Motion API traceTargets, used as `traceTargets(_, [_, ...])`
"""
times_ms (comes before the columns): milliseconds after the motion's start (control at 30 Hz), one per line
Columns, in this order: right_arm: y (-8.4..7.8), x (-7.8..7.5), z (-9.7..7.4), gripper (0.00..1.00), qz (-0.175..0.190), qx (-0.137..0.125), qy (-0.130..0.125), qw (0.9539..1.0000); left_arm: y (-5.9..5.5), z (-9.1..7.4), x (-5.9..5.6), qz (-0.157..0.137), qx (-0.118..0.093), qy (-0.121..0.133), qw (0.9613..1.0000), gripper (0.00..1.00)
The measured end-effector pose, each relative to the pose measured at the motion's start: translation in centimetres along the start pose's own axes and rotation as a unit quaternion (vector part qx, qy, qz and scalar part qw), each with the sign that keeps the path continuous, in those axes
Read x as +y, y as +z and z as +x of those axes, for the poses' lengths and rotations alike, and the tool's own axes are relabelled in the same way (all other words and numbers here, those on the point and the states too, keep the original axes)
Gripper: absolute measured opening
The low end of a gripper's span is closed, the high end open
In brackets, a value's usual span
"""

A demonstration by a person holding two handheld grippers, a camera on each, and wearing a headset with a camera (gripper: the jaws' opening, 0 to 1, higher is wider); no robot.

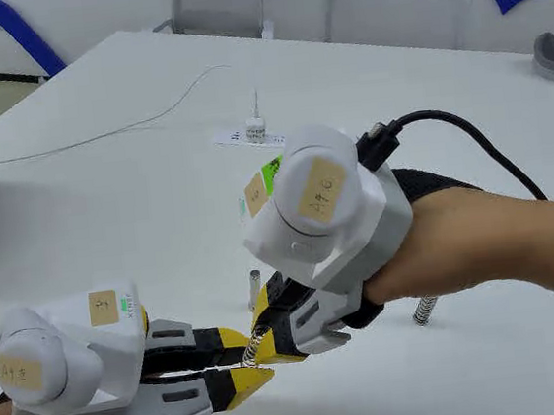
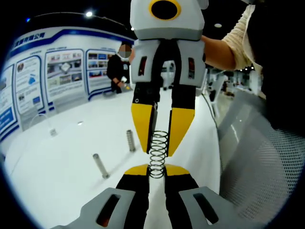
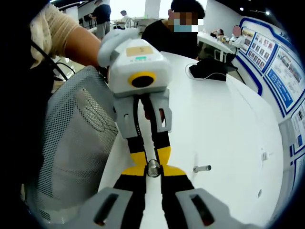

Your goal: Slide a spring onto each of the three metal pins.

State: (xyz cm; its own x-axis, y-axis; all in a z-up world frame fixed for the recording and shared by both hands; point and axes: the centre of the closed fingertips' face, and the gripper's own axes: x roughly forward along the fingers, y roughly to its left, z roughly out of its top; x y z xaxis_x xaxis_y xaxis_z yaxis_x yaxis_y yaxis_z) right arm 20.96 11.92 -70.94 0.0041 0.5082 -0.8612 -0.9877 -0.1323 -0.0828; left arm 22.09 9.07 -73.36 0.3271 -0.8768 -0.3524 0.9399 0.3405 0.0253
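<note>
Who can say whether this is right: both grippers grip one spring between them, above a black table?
Not quite. The table is white, not black, as the head view shows. The rest stands: the left gripper and the right gripper both grip one spring between them, above that table.

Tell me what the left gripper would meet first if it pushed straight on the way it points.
The left gripper has the spring at its tips; straight beyond, the right gripper faces it nose to nose, yellow jaws flanking the same spring. It would likely meet those jaws first.
</note>
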Motion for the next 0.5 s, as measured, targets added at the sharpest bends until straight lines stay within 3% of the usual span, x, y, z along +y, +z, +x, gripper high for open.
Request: traceTargets(500, [0.11, -0.38, -0.02, 0.12, -0.002, 0.004, -0.002, 1.0000, -0.07, -0.17, 0.50, -0.006, -0.002, 0.009, 0.9999, 0.12])
